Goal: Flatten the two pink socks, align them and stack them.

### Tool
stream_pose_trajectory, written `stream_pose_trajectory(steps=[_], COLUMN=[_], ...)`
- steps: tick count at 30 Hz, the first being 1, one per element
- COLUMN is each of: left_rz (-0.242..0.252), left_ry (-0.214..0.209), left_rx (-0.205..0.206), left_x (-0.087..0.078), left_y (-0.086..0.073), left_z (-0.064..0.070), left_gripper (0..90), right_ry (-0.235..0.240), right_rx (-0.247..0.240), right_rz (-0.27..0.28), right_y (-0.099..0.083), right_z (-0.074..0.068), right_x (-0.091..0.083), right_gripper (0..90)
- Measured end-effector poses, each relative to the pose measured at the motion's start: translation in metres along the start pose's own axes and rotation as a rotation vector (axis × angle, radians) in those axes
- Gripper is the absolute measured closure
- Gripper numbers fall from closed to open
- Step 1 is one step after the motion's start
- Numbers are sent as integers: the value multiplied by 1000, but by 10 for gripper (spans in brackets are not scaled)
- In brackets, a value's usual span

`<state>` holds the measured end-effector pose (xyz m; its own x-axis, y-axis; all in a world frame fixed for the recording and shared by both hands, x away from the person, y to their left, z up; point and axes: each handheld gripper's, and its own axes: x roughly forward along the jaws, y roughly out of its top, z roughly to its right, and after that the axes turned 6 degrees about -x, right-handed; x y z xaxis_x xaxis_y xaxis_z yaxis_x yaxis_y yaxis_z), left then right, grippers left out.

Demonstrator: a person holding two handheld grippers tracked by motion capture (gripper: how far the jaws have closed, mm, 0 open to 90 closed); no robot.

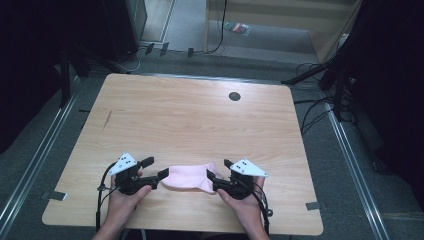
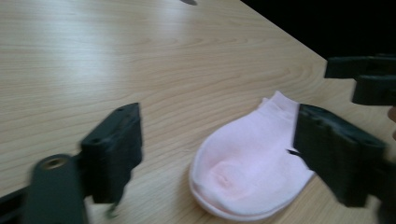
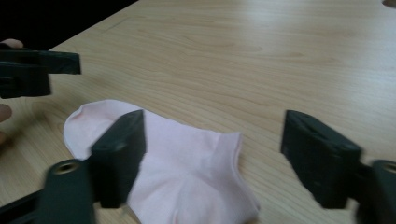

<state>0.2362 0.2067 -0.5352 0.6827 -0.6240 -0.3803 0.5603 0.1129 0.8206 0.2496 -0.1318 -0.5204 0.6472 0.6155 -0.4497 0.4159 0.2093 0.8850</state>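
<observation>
The jaws of the left gripper [image 1: 153, 168] are spread wide, and nothing is held between them; in the left gripper view one jaw is seen over bare wood and the other over the edge of the sock [image 2: 247, 163], though contact cannot be told. The jaws of the right gripper [image 1: 220, 169] are likewise spread, one jaw being seen in front of the sock [image 3: 187, 168] in the right gripper view and the other over bare wood beside it. The sock [image 1: 189, 177], pale pink and short, is laid flat on the table [image 1: 190, 115] near its front edge, about midway along that edge, between the two grippers. Each gripper is held in a hand, the left hand [image 1: 124, 192] and the right hand [image 1: 240, 197] being brought in over the front edge. A small dark round spot [image 1: 234, 96] is seen in the wood towards the far edge, well apart from the sock.
</observation>
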Motion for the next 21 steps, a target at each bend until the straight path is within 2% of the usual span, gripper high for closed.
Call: stream_pose_trajectory(steps=[2,4,6,8,13,15,21], left_rz=[8,2,-5,-2,7,14,2], left_ry=[27,48,70,99,113,126,166], left_rx=[7,12,14,8,22,3,7], left_x=[-6,-10,-14,-18,-30,-36,-52], left_y=[2,4,5,5,3,1,-5], left_z=[-4,-8,-12,-16,-27,-32,-48], left_gripper=[99,53,13,12,0,0,0], right_ry=[-21,-35,-26,-45,-83,-107,-149], right_rx=[17,8,27,41,49,54,52], right_rz=[-31,-32,-27,-30,-34,-33,-27], right_y=[2,1,1,0,-5,-8,-13], right_z=[5,9,14,19,32,38,53], right_x=[-3,-7,-11,-15,-26,-30,-46], right_gripper=[88,0,0,0,0,0,0])
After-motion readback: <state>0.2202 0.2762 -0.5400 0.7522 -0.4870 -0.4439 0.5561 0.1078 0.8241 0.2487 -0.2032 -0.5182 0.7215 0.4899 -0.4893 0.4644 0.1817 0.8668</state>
